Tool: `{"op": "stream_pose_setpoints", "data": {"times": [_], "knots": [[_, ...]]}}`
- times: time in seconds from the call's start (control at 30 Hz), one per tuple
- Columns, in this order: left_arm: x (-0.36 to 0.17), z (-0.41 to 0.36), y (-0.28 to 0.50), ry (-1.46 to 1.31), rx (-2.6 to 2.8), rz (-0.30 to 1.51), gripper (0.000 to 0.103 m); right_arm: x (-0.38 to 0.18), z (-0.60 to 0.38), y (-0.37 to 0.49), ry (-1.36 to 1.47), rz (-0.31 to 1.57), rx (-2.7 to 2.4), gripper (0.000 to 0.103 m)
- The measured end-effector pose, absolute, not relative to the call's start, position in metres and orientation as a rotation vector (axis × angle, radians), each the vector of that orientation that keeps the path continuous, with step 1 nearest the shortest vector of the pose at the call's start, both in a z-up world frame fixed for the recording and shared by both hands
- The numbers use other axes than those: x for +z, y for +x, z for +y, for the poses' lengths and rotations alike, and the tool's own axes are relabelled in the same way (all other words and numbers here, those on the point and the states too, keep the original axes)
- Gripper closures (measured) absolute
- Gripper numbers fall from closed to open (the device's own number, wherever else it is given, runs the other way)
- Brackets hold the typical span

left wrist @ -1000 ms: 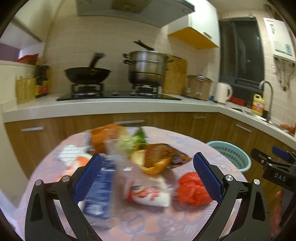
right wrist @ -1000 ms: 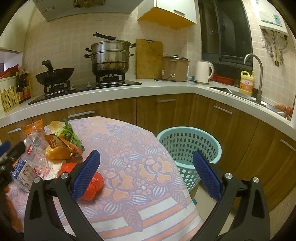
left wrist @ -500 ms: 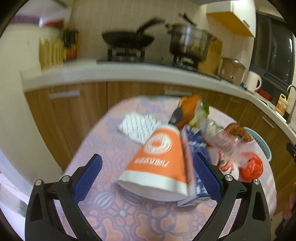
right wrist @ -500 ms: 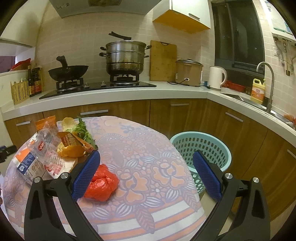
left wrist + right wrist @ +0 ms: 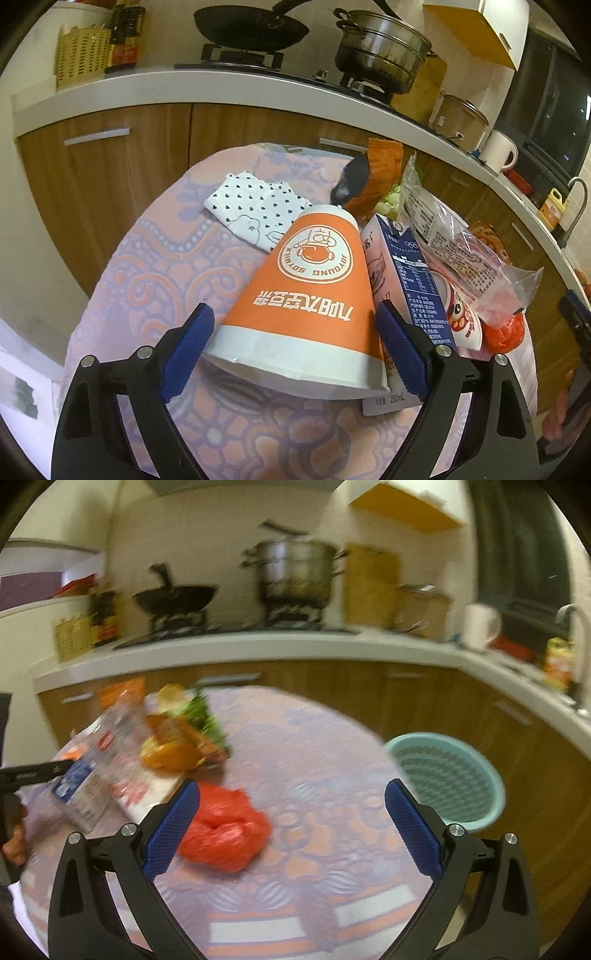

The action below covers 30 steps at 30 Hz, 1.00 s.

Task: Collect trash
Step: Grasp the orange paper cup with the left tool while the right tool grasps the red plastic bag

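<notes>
Left wrist view only: orange cup (image 5: 306, 295) on its side, frame centre, rim between the wide-open left gripper (image 5: 295, 347) pads, no visible contact. Milk carton (image 5: 406, 291) touches its right side; napkin (image 5: 255, 210) lies behind it.

Right wrist view only, blurred: teal basket (image 5: 447, 779) right of the table (image 5: 314, 760). Right gripper (image 5: 295, 823) wide open, holding nothing, angled down over the table, red bag (image 5: 225, 830) by its left pad. Trash pile sits left of frame.

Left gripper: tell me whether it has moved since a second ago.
Yes. The left gripper swung left and closer: the orange paper cup now sits between its open fingers, the stove higher in view.
</notes>
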<state>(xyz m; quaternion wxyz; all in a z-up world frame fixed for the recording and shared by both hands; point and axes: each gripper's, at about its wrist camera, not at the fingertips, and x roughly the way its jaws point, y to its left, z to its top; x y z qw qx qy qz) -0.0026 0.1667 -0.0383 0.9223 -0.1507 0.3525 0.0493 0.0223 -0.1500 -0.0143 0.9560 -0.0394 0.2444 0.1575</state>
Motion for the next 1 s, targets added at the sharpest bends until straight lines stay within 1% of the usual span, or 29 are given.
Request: {"op": "stream_pose_setpoints", "data": {"times": [0.1,0.2,0.37,0.47,0.67,0.73,0.77,0.87,1.0], "knots": [[-0.037,0.161,-0.003,-0.306,0.082,0.731,0.02,-0.027,-0.14,0.037,-0.088,0.572,0.401,0.008],[-0.036,0.155,-0.003,-0.288,0.083,0.741,0.02,-0.039,-0.129,0.051,-0.111,0.644,0.452,0.008],[-0.041,0.148,0.008,-0.259,0.113,0.776,0.014,-0.054,-0.116,0.072,-0.091,0.754,0.523,0.008],[-0.042,0.143,0.011,-0.238,0.125,0.781,0.014,-0.059,-0.111,0.075,-0.08,0.781,0.542,0.008],[-0.035,0.137,0.001,-0.236,0.136,0.751,0.023,-0.062,-0.106,0.08,-0.081,0.817,0.586,0.008],[-0.031,0.134,-0.005,-0.238,0.138,0.732,0.026,-0.06,-0.103,0.078,-0.078,0.817,0.633,0.029],[-0.029,0.133,-0.009,-0.239,0.142,0.721,0.028,-0.06,-0.103,0.077,-0.065,0.827,0.675,0.046],[-0.021,0.133,-0.026,-0.267,0.154,0.688,0.03,-0.056,-0.105,0.071,-0.055,0.803,0.696,0.055],[-0.007,0.136,-0.05,-0.292,0.174,0.637,0.03,-0.045,-0.112,0.057,-0.054,0.744,0.693,0.059]]}}
